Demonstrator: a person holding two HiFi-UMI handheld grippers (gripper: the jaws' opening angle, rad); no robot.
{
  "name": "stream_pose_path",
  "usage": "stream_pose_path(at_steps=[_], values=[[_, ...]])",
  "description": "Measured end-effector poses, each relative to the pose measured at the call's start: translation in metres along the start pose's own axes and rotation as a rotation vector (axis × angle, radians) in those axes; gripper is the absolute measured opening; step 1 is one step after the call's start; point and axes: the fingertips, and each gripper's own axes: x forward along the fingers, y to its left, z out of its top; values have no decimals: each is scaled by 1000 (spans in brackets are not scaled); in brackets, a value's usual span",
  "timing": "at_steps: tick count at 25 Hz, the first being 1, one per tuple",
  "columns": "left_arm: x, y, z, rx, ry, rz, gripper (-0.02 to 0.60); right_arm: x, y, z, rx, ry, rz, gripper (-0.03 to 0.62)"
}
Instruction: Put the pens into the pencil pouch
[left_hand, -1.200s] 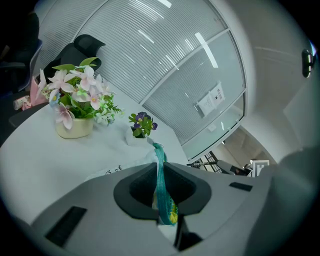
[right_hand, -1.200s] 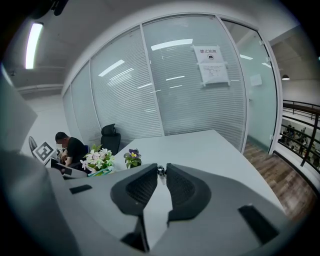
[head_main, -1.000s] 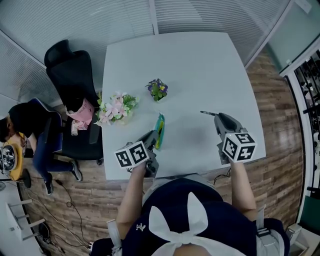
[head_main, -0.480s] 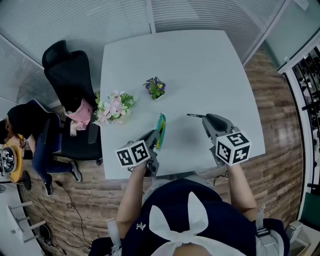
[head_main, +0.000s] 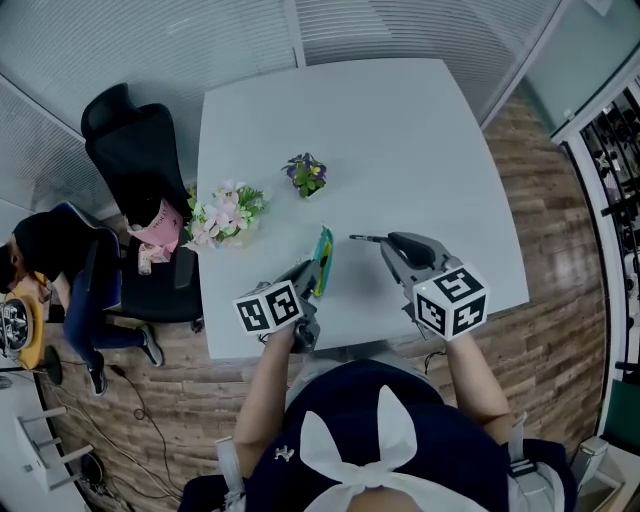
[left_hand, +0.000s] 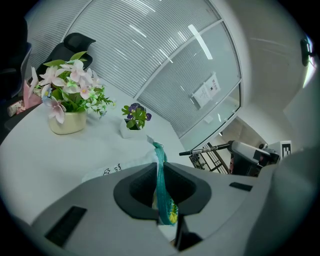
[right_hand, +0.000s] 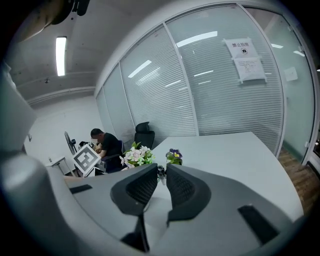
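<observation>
The pencil pouch (head_main: 321, 258) shows as a teal strip with some yellow, standing on edge near the table's front. My left gripper (head_main: 309, 270) is shut on its teal rim (left_hand: 160, 186), and the pouch's white printed side (left_hand: 114, 170) rests on the table. My right gripper (head_main: 387, 241) is shut on a black pen (head_main: 364, 238) whose tip points left toward the pouch, a short gap away. In the left gripper view the pen (left_hand: 204, 149) juts level from the right gripper (left_hand: 248, 153). In the right gripper view the pen (right_hand: 160, 174) shows end-on between the jaws.
A vase of pink and white flowers (head_main: 229, 215) stands at the white table's (head_main: 400, 130) left edge, with a small pot of purple flowers (head_main: 306, 175) behind the pouch. A black office chair (head_main: 137, 150) and a seated person (head_main: 45, 245) are to the left. Slatted glass walls lie beyond.
My right gripper has carried the pen leftward, closer to the pouch, and turned a little. The left gripper and the pouch have stayed put.
</observation>
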Motion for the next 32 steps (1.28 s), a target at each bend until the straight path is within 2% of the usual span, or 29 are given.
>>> stream_pose_path(at_steps=[10,15,32], values=[[-6,5,-12,11,0,21,55,3,43,-6,-30,24,95,61],[-8,2,-16,9,0,4,55,2,59,-11,-48,42,126,61],[-14,-8,-29,17,15,-22,55,0,80,-40,-87,132,155,63]])
